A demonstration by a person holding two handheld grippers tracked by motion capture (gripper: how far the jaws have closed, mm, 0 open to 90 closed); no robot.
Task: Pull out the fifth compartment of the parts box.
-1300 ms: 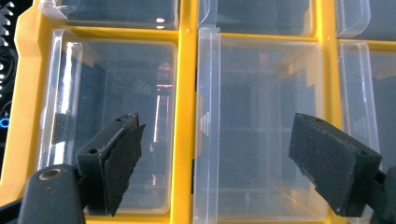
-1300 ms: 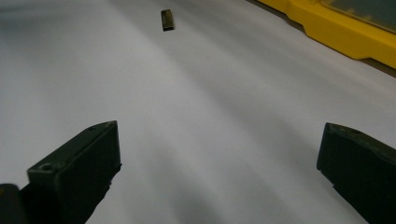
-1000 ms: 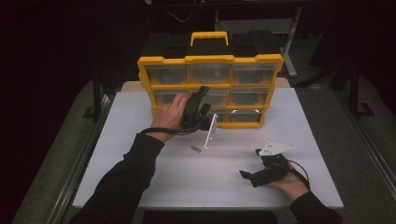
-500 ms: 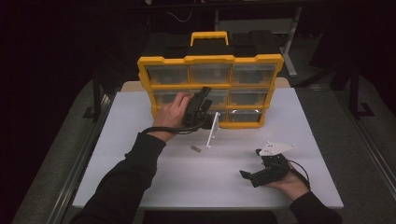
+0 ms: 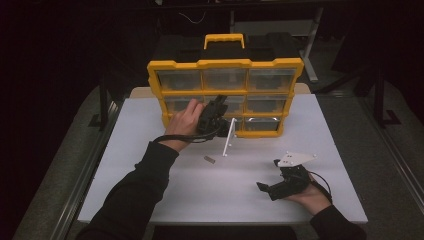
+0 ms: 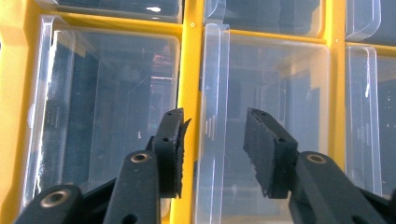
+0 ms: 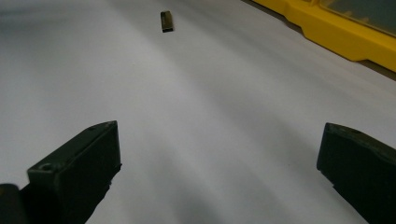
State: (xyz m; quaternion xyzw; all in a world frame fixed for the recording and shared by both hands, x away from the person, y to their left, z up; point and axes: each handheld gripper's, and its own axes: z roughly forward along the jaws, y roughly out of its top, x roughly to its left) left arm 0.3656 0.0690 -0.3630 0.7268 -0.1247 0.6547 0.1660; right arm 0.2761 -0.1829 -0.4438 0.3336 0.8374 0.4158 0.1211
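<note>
At the centre of the high view, the left gripper (image 5: pixel 216 111) is held against the yellow drawer cabinet (image 5: pixel 226 64). In the left gripper view its jaws, which have just been closing, are seen either side of a clear drawer tab (image 6: pixel 212 130), not yet pressed on it. At lower right the right gripper (image 5: pixel 272 187) is rested on the white table (image 5: pixel 150 200), jaws wide apart, with a small dark piece (image 7: pixel 166 21) lying ahead

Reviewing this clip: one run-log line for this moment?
left gripper: closing around clear drawer handle | right gripper: open above table
</note>
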